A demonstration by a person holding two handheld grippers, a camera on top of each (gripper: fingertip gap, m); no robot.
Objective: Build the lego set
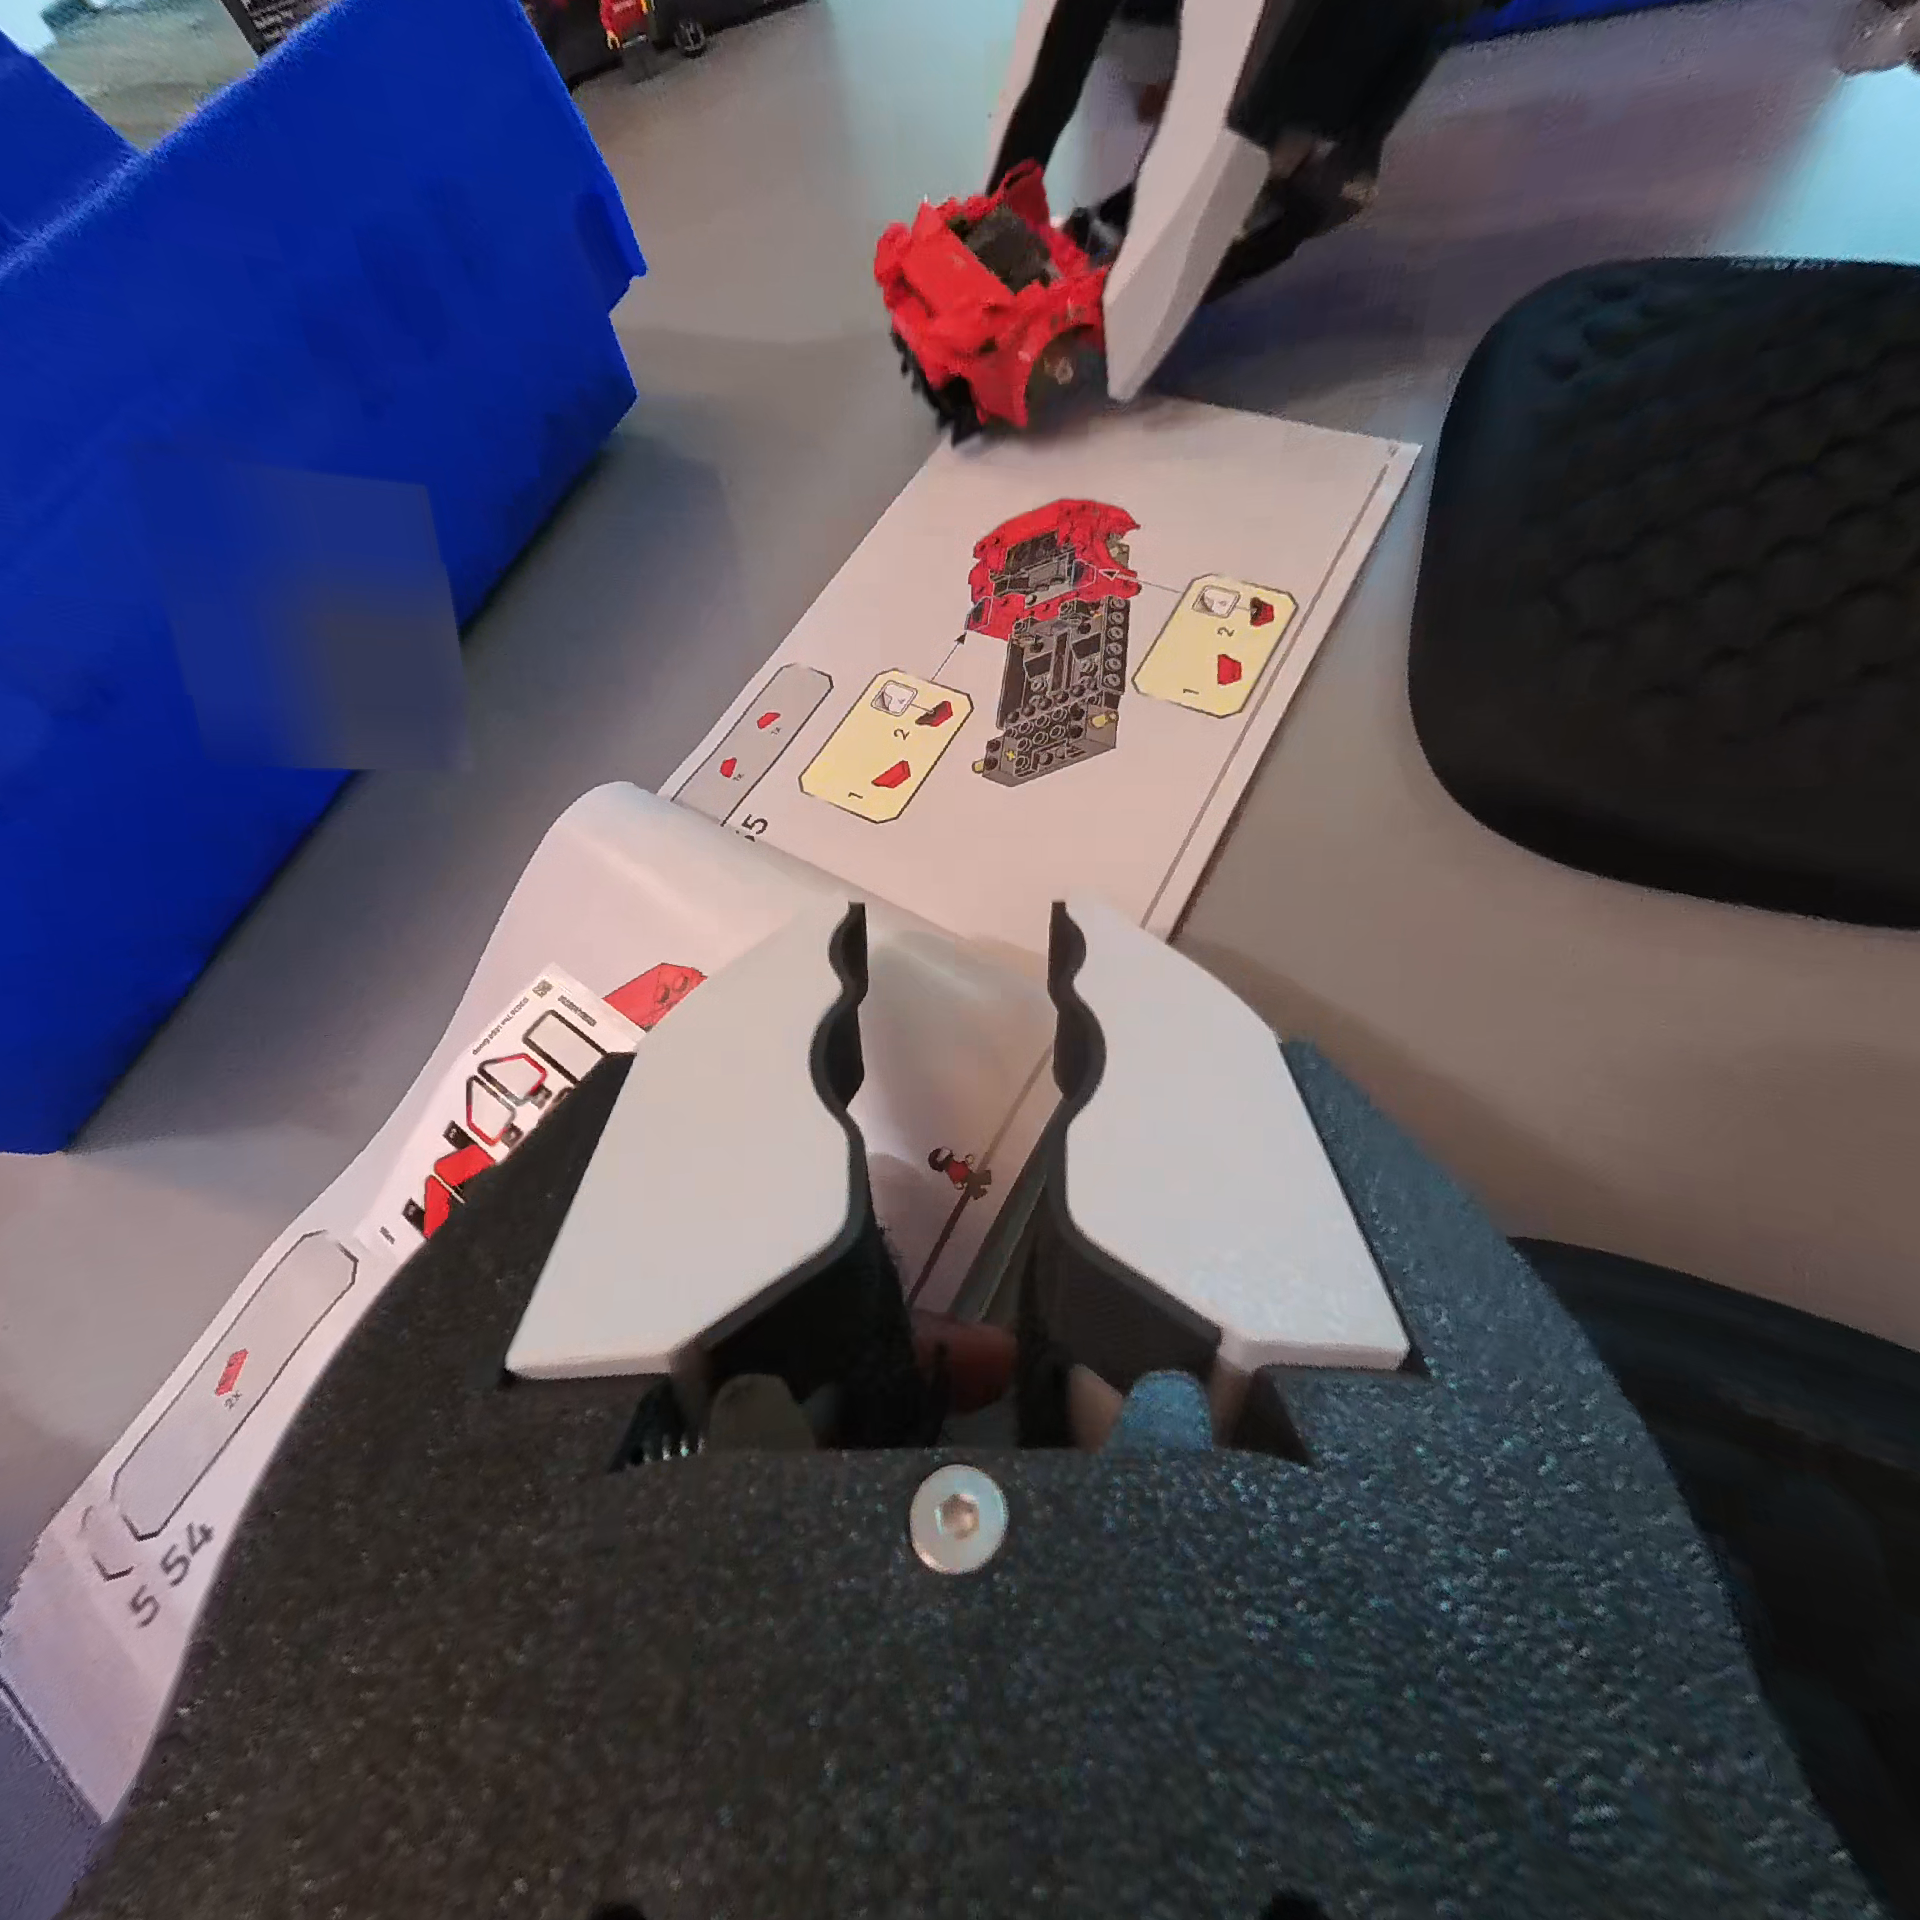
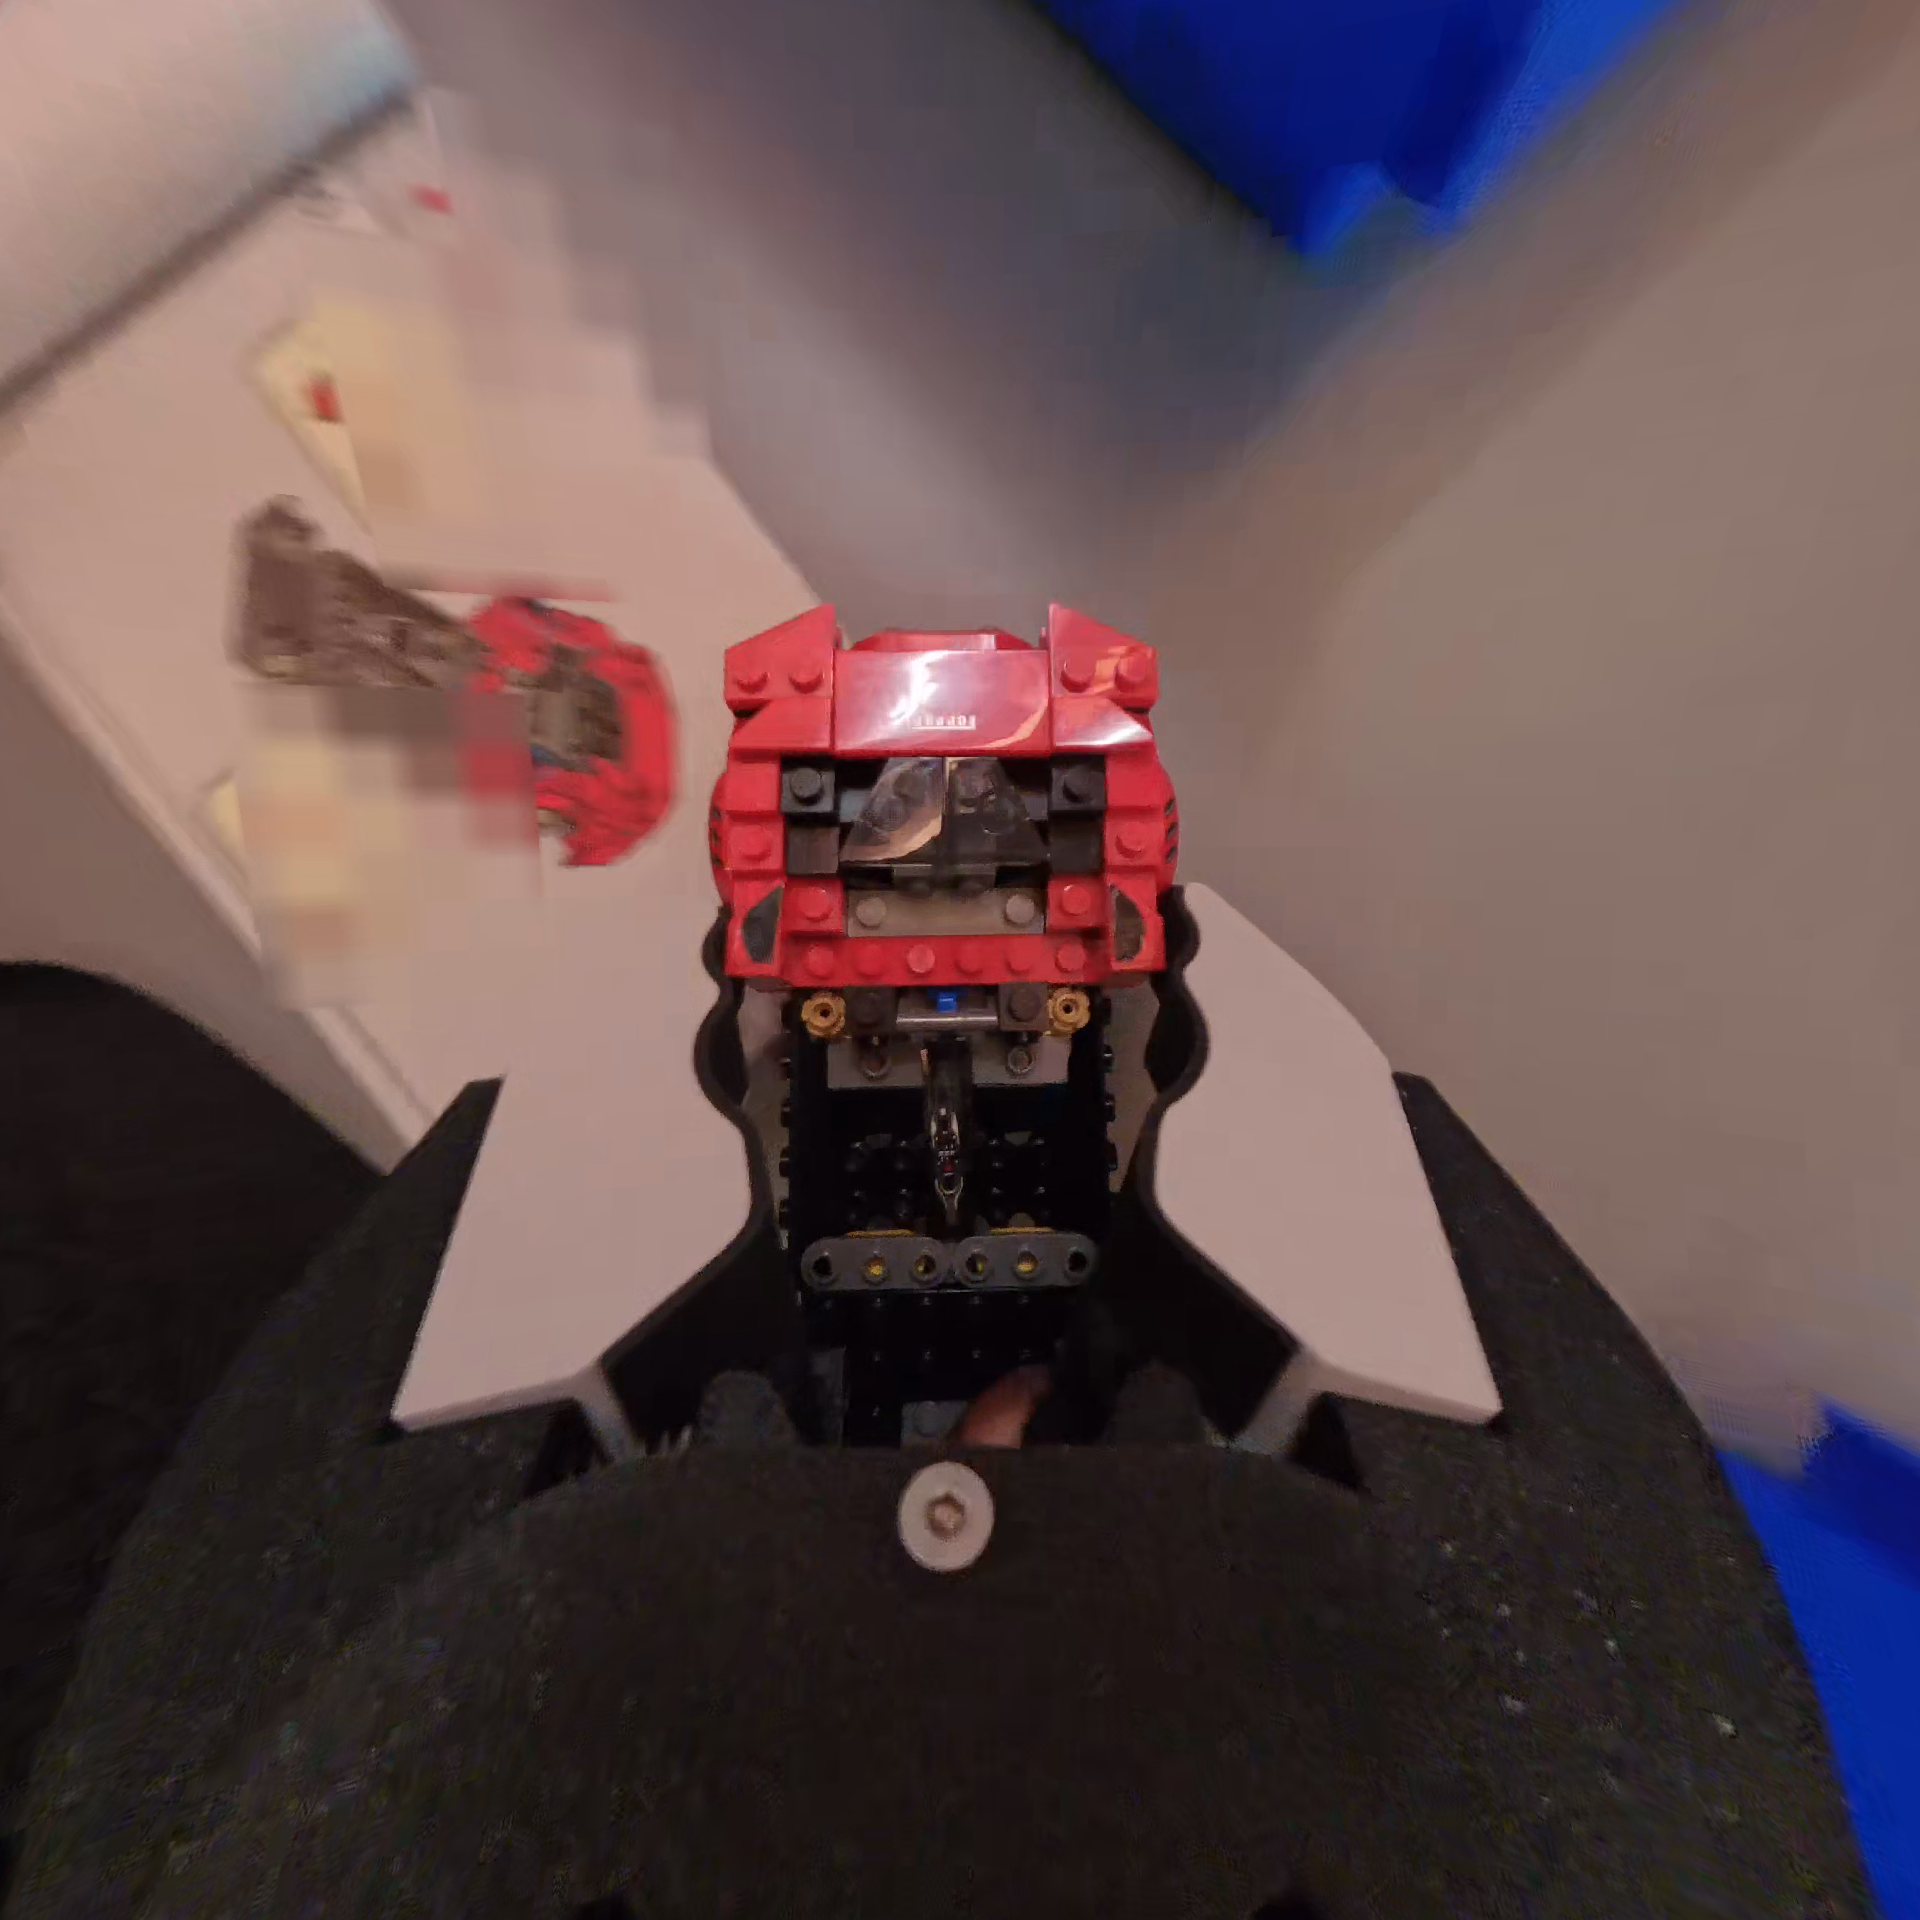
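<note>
Left wrist view, left to right: a tall blue plastic storage bin [image 1: 281, 499] stands on the grey table [image 1: 1351, 1091]; its contents cannot be seen. Just beside it lies the open white paper instruction booklet [image 1: 1049, 665], its near page curling up under the left gripper [image 1: 958, 935], whose white fingers [image 1: 727, 1122] are parted and grasp nothing. At the booklet's far edge the half-built red-and-black lego car [image 1: 987, 301] sits low over the table, clamped in the right gripper [image 1: 1101, 343]. To the right, a black honeycomb-textured cushion [image 1: 1683, 582] overlaps the table edge; bare table remains between it and the booklet.

Right wrist view: the lego car [image 2: 940, 831] is gripped by its black chassis between the right gripper's [image 2: 940, 977] white fingers [image 2: 1309, 1122], the red studded body with a smoky transparent windscreen pointing away from the camera. The booklet [image 2: 312, 582] lies blurred at left, the blue bin [image 2: 1299, 135] at upper right.
</note>
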